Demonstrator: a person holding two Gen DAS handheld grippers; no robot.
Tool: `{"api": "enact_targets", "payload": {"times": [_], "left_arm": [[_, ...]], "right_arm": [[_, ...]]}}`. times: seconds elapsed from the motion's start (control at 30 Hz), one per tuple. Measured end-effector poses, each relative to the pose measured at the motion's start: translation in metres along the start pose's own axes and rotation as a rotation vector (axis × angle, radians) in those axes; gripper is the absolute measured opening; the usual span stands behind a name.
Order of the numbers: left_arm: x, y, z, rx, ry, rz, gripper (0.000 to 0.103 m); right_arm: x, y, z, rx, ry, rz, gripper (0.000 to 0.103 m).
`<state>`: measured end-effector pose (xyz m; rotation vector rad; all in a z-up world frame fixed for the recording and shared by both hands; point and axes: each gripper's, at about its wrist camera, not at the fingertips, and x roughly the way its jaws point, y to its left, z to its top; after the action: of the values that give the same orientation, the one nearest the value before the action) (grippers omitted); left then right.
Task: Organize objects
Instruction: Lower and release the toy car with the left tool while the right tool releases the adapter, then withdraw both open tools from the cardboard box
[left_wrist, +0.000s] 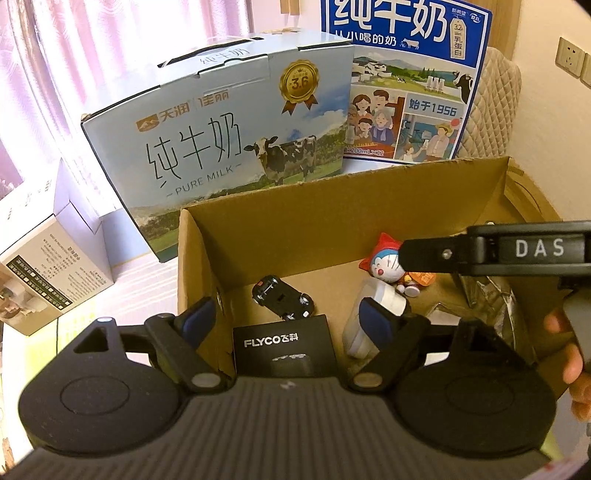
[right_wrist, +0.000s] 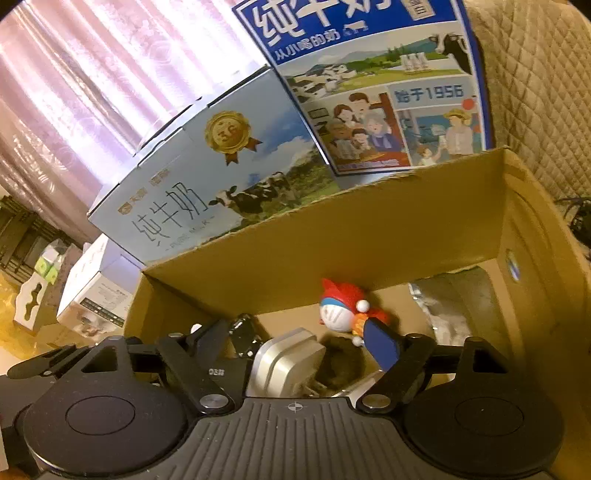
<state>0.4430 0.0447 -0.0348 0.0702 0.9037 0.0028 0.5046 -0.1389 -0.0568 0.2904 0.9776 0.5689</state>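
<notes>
left view / left gripper (left_wrist: 286, 314): fingers spread wide, nothing between them, hovering over the near-left rim of the cardboard box (left_wrist: 266, 236)
left view / box contents: black toy car (left_wrist: 282, 297) on the floor near the left wall; black FLYCO box (left_wrist: 284, 345) just in front of it, between the blue pads; white adapter-like block (left_wrist: 373, 317) to the right, partly behind the right pad; Doraemon figure (left_wrist: 386, 264) with red hood at the back wall; crinkled foil bag (left_wrist: 487, 291) far right
left view / right gripper (left_wrist: 406, 254): comes in from the right above the box, tip just beside the figure; from this side can't tell whether it's parted or closed
right view / right gripper (right_wrist: 295, 345): fingers apart, empty; silver-white block (right_wrist: 288, 363) sits low between them, contact can't be confirmed; figure (right_wrist: 341, 308) lies just past the right pad, near the back wall; toy car (right_wrist: 242, 334) partly hidden behind the left finger
right view / foil bag (right_wrist: 454, 302): in the right rear corner, blurred
progress: several small items already sit inside the box, so collecting looks well along; judging by that, what's left is arranging or adding anything out of shot, can't see any loose items outside
surroundings: light-blue milk carton (left_wrist: 221, 147) right behind the box, dark-blue milk carton (left_wrist: 406, 74) behind that, white carton (left_wrist: 55, 266) to the left, quilted chair back (right_wrist: 535, 92) at right
obstructions: both grippers crowd the same small opening, high box walls limit the approach angle; items lie close together, so a nudge to a neighbour is likely
</notes>
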Motion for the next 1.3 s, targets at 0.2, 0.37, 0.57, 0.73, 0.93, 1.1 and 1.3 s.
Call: {"api": "enact_targets", "payload": {"times": [0.2, 0.37, 0.57, 0.73, 0.93, 1.1, 1.3], "left_arm": [[-0.006, -0.002, -0.003, -0.004, -0.002, 0.001, 0.085], [-0.016, -0.004, -0.004, -0.014, -0.006, 0.005, 0.087], [-0.032, -0.010, -0.008, -0.022, -0.012, 0.004, 0.089], [-0.052, -0.015, -0.012, -0.042, -0.027, 0.004, 0.091], [-0.081, -0.022, -0.025, -0.078, -0.047, 0.002, 0.093], [-0.109, -0.028, -0.042, -0.106, -0.067, 0.002, 0.094], [-0.141, -0.034, -0.066, -0.145, -0.084, 0.030, 0.099]], "right_arm": [[-0.017, -0.010, -0.003, 0.008, -0.013, -0.029, 0.085], [-0.039, -0.017, -0.007, 0.014, -0.044, -0.045, 0.087], [-0.064, -0.020, -0.015, 0.003, -0.066, -0.065, 0.088], [-0.088, -0.019, -0.025, -0.027, -0.096, -0.080, 0.089], [-0.118, -0.014, -0.043, -0.068, -0.143, -0.093, 0.089], [-0.139, -0.007, -0.062, -0.113, -0.151, -0.099, 0.089], [-0.162, 0.002, -0.089, -0.208, -0.148, -0.086, 0.089]]}}
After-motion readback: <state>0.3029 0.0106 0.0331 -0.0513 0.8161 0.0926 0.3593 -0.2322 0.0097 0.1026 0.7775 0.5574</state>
